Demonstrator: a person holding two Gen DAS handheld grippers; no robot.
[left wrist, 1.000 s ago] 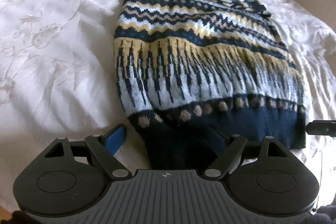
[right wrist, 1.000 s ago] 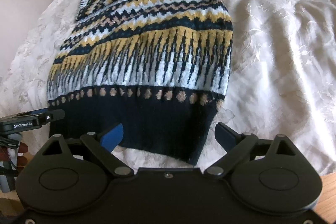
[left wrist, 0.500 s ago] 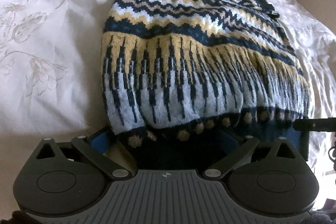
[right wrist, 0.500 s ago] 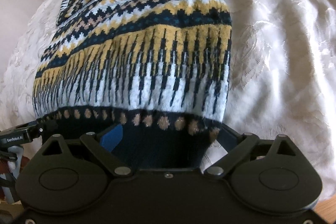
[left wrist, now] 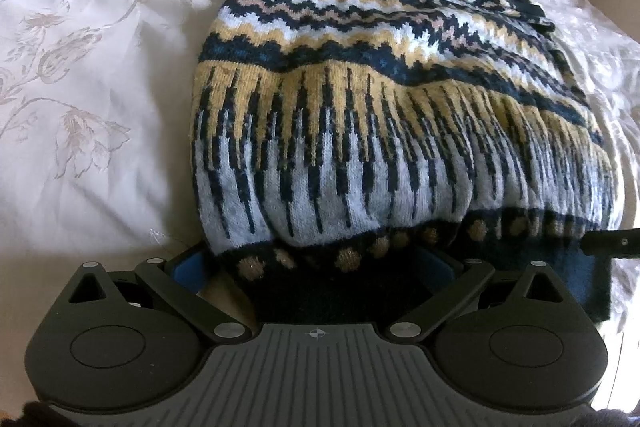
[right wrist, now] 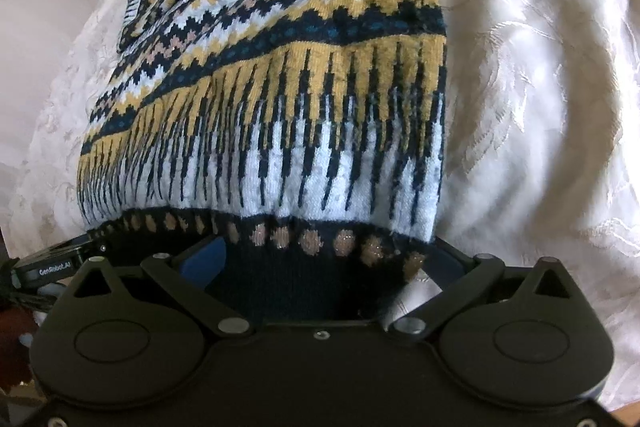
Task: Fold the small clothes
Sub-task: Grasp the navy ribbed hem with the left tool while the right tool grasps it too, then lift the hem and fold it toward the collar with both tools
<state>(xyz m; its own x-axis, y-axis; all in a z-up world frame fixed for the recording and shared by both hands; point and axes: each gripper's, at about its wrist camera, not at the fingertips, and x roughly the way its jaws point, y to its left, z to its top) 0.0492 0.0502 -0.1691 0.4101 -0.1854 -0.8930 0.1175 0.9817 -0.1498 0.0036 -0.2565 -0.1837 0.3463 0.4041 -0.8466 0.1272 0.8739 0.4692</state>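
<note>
A patterned knit sweater [left wrist: 360, 131] lies on a bed [left wrist: 100, 87] covered in white floral bedding. The left gripper [left wrist: 316, 267] and right gripper [right wrist: 320, 259] both stand wide apart, each astride the navy hem; the right gripper's jaws have just been opening. Only the right view shows the bed's wooden edge [right wrist: 624, 403].

Both wrist cams close, facing sweater [left wrist: 360, 131] (shared).

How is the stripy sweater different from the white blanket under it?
The sweater has navy, yellow and pale blue patterns; the blanket is white with faint flowers. The sweater looks fuzzy and knitted; the blanket looks smooth and shiny. The sweater lies on top; the blanket spreads wider underneath. Both are soft cloth.
</note>
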